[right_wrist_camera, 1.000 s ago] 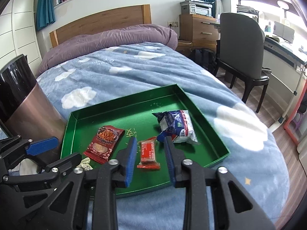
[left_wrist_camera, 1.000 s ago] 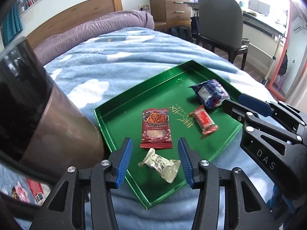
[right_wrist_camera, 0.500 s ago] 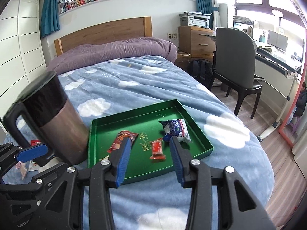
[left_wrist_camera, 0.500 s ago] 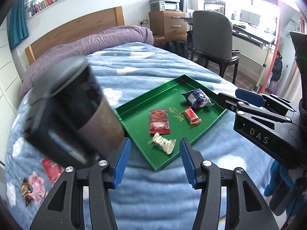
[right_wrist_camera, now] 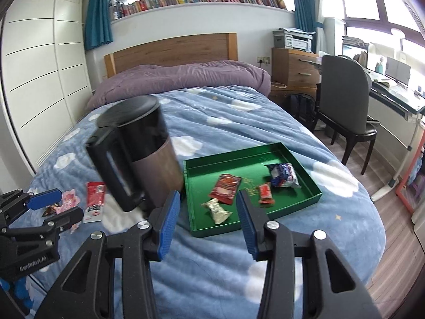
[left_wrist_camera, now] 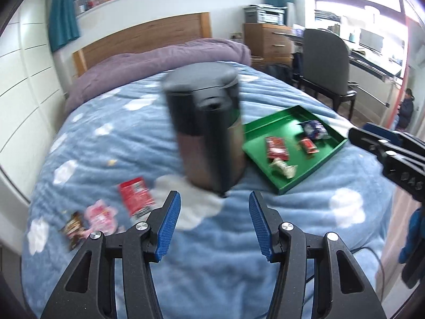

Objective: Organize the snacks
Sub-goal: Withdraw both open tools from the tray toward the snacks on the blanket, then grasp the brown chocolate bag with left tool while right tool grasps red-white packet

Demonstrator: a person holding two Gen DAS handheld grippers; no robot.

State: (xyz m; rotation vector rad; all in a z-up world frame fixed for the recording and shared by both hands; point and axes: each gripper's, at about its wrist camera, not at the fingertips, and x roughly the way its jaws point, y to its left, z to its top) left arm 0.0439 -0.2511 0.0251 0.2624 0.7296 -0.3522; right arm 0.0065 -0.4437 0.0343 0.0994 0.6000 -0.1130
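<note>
A green tray [right_wrist_camera: 305, 186] lies on the bed and holds a dark red packet [right_wrist_camera: 225, 188], a small red bar [right_wrist_camera: 265, 192], a blue-white bag [right_wrist_camera: 283, 175] and a pale wrapped snack [right_wrist_camera: 217, 210]. The tray also shows in the left wrist view [left_wrist_camera: 313, 170]. Loose snacks lie on the blanket to the left: a red packet [left_wrist_camera: 136, 196], a pink packet [left_wrist_camera: 102, 216] and a brown one [left_wrist_camera: 73, 228]. My left gripper [left_wrist_camera: 214, 223] is open and empty, above the blanket. My right gripper [right_wrist_camera: 208, 219] is open and empty, before the tray's near edge.
A tall black and copper bin [right_wrist_camera: 138, 154] stands on the bed between the tray and the loose snacks. A purple duvet [right_wrist_camera: 180, 77] lies at the headboard. A chair [right_wrist_camera: 345, 111] and desk stand right of the bed.
Both grippers have pulled back and up from the tray and opened wider. The left view has swung left, bringing the bin and the loose snacks into sight.
</note>
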